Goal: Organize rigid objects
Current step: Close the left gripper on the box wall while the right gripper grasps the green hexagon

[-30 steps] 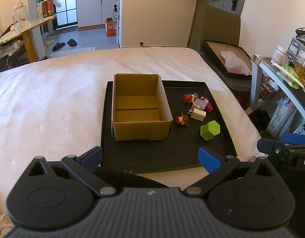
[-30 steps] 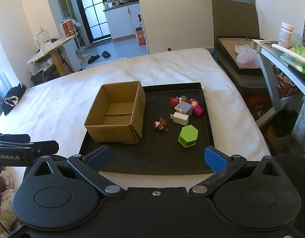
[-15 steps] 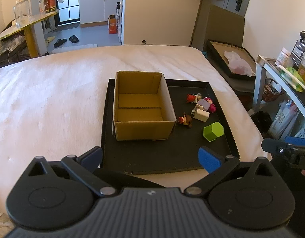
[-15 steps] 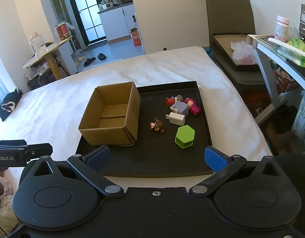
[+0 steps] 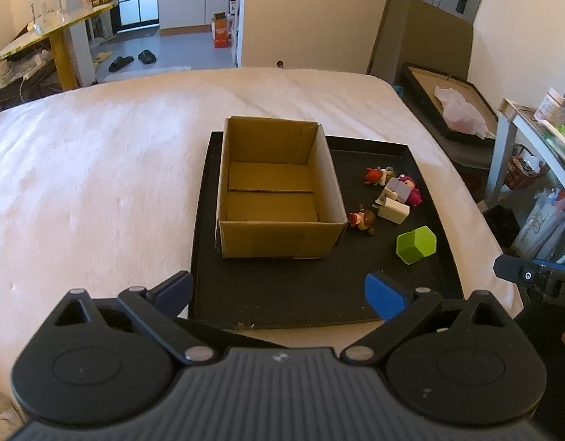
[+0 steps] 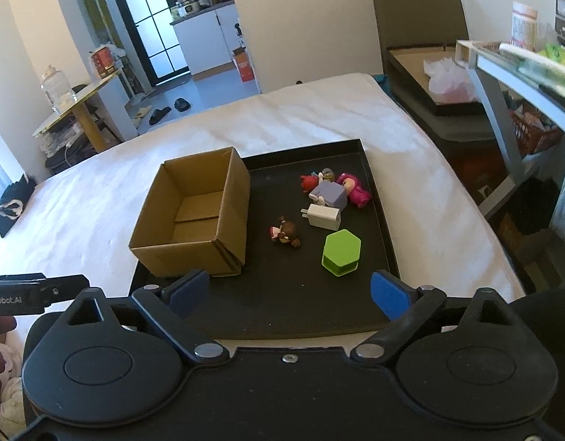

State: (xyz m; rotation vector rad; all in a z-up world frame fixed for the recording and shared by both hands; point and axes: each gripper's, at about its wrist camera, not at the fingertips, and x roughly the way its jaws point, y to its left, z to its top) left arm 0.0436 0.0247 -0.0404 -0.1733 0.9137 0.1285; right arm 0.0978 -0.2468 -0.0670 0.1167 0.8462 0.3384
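A black tray [image 5: 282,305] [image 6: 385,228] lies on a white bed. An empty cardboard box [image 5: 279,187] [image 6: 194,213] stands on its left half. To the right lie a green hexagonal block [image 5: 416,244] [image 6: 341,253], a white charger [image 5: 392,210] [image 6: 324,217], a brown figurine [image 5: 363,218] [image 6: 286,235], a purple block [image 6: 330,194], a pink toy [image 6: 354,189] and a red toy [image 6: 308,182]. My left gripper [image 5: 279,292] is open over the tray's near edge. My right gripper [image 6: 290,292] hovers short of the green block, its jaws closing with nothing between them.
The bed [image 5: 99,169] spreads wide to the left. At its right edge stand a metal shelf [image 6: 503,84] with clutter and a dark tray with a plastic bag [image 5: 455,106]. A yellow side table [image 5: 58,36] stands at the far left.
Both grippers have sunk and come nearer to the tray, so box and toys look larger. The right gripper's fingers have drawn somewhat closer together.
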